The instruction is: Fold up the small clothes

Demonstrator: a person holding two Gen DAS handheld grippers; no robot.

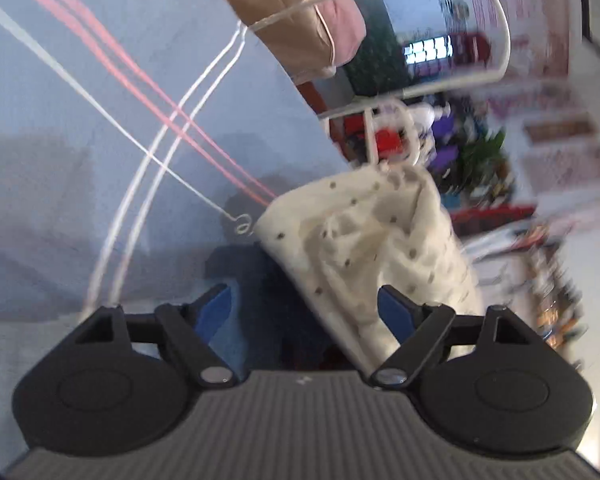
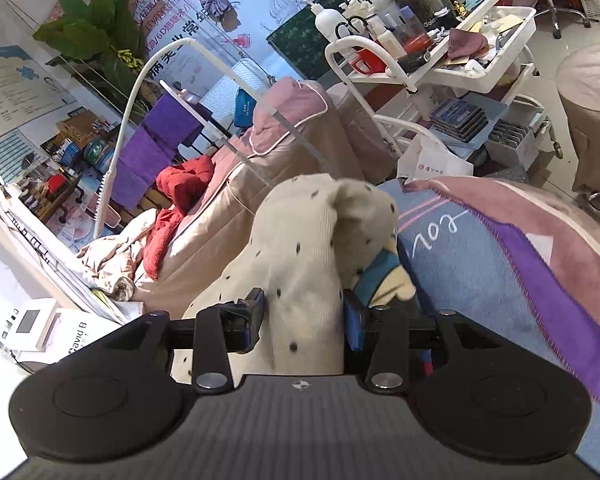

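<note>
The cream dotted garment [image 2: 300, 264] is bunched upright between the right tool's [image 2: 304, 320] blue pads, pinched there above the blue blanket [image 2: 480, 280]. The left tool [image 1: 304, 308] stands spread, the cloth [image 1: 364, 240] at its 1 o'clock brushing 1 pad. It looks light, limp knit, likely to sag; hems or corners seem the best hold.

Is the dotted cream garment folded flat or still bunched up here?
Bunched, not folded: the dotted cream garment rises in a crumpled heap between the right hand-held gripper fingers, above the blue blanket.
</note>
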